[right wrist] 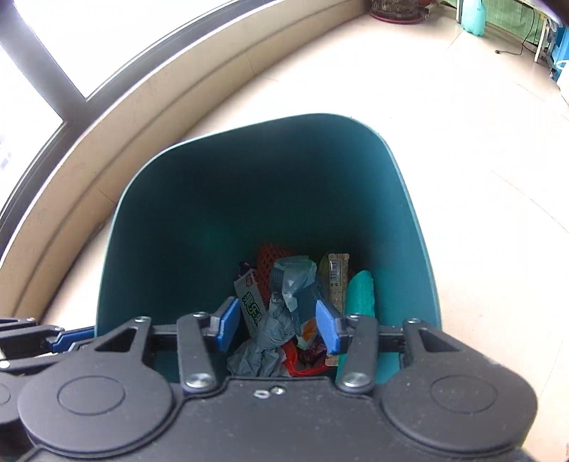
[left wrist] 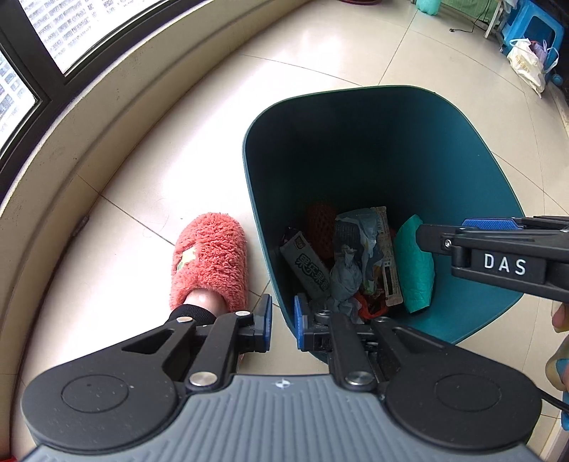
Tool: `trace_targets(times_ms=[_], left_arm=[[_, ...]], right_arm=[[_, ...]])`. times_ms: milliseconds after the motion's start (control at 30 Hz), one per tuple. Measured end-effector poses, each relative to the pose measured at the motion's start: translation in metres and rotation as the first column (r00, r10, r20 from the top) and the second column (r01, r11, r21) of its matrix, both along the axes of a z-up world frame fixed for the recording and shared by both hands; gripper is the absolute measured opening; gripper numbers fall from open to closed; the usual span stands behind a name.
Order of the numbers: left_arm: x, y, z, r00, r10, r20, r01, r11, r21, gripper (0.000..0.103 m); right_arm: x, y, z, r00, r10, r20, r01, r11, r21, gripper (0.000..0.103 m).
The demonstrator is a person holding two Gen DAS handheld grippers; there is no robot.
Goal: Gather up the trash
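Note:
A dark teal trash bin (left wrist: 355,149) stands on the tiled floor; it also fills the right wrist view (right wrist: 249,199). In its bottom lies trash: a crumpled grey-blue bag (left wrist: 346,273), a snack wrapper (left wrist: 307,270), an orange net (left wrist: 320,224), a teal packet (left wrist: 416,263) and red plastic (right wrist: 302,366). My left gripper (left wrist: 283,321) straddles the bin's near rim, one pad (left wrist: 266,316) outside and one inside, shut on the rim. My right gripper (right wrist: 277,328) is open and empty above the bin's mouth; its fingers (left wrist: 490,225) enter the left wrist view from the right.
A foot in a coral fuzzy slipper (left wrist: 209,259) stands just left of the bin. A beige curved wall base and window (left wrist: 53,46) run along the left. A blue stool (left wrist: 533,28) and a white bag (left wrist: 526,64) sit at the far right.

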State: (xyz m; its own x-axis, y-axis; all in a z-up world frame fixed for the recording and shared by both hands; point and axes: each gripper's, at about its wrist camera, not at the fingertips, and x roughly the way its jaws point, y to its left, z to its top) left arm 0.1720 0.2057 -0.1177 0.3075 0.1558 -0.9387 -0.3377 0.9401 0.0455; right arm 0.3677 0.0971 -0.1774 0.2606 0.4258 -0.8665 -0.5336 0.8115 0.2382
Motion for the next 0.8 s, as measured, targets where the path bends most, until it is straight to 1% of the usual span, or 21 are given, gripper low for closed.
trace_targets(times_ms=[100, 167, 233, 267, 367, 400, 467, 533, 600, 633, 700, 733, 767, 800], left_arm=[[-0.012, -0.004, 0.010, 0.999, -0.002, 0.036, 0.002, 1.000, 0.011, 0.014], [-0.018, -0.007, 0.017, 0.998, -0.004, 0.059, 0.003, 0.999, 0.032, 0.014], [-0.024, -0.012, 0.024, 0.997, -0.012, 0.082, 0.008, 0.998, 0.055, 0.014], [-0.028, -0.014, 0.028, 0.995, -0.017, 0.094, 0.012, 0.998, 0.059, 0.014], [-0.039, -0.022, 0.041, 0.989, -0.037, 0.141, 0.024, 0.996, 0.089, 0.014], [-0.043, -0.025, 0.045, 0.986, -0.044, 0.158, 0.028, 0.994, 0.104, 0.014], [-0.051, -0.032, 0.053, 0.980, -0.061, 0.188, 0.038, 0.992, 0.122, 0.014], [-0.059, -0.037, 0.060, 0.975, -0.076, 0.210, 0.050, 0.991, 0.124, 0.016], [-0.067, -0.043, 0.065, 0.970, -0.086, 0.229, 0.059, 0.991, 0.123, 0.028], [-0.072, -0.045, 0.068, 0.966, -0.092, 0.242, 0.062, 0.990, 0.129, 0.031], [-0.080, -0.051, 0.071, 0.957, -0.104, 0.270, 0.067, 0.987, 0.143, 0.045], [-0.084, -0.053, 0.074, 0.951, -0.110, 0.287, 0.070, 0.987, 0.145, 0.049], [-0.088, -0.055, 0.076, 0.947, -0.113, 0.302, 0.072, 0.987, 0.145, 0.057], [-0.092, -0.055, 0.079, 0.940, -0.116, 0.321, 0.071, 0.987, 0.147, 0.062]], right_arm=[[-0.009, -0.014, 0.010, 0.999, -0.013, 0.036, 0.012, 0.999, 0.037, 0.050], [-0.016, -0.028, 0.020, 0.998, -0.020, 0.065, 0.016, 0.998, 0.053, 0.050], [-0.027, -0.038, 0.026, 0.995, -0.038, 0.089, 0.032, 0.997, 0.073, 0.052], [-0.031, -0.043, 0.027, 0.995, -0.043, 0.094, 0.035, 0.996, 0.083, 0.056], [-0.047, -0.058, 0.039, 0.990, -0.054, 0.126, 0.041, 0.994, 0.106, 0.060], [-0.052, -0.063, 0.051, 0.989, -0.059, 0.138, 0.044, 0.993, 0.111, 0.061], [-0.059, -0.074, 0.057, 0.986, -0.066, 0.151, 0.048, 0.992, 0.121, 0.062], [-0.067, -0.084, 0.063, 0.983, -0.076, 0.167, 0.054, 0.990, 0.132, 0.063], [-0.076, -0.094, 0.064, 0.979, -0.085, 0.188, 0.059, 0.988, 0.141, 0.064], [-0.079, -0.097, 0.066, 0.977, -0.087, 0.194, 0.060, 0.988, 0.143, 0.065], [-0.089, -0.107, 0.081, 0.973, -0.094, 0.209, 0.062, 0.986, 0.155, 0.069], [-0.093, -0.111, 0.083, 0.972, -0.097, 0.213, 0.064, 0.985, 0.159, 0.070], [-0.099, -0.115, 0.092, 0.970, -0.101, 0.222, 0.065, 0.985, 0.162, 0.074], [-0.102, -0.118, 0.094, 0.968, -0.105, 0.227, 0.068, 0.984, 0.165, 0.077]])
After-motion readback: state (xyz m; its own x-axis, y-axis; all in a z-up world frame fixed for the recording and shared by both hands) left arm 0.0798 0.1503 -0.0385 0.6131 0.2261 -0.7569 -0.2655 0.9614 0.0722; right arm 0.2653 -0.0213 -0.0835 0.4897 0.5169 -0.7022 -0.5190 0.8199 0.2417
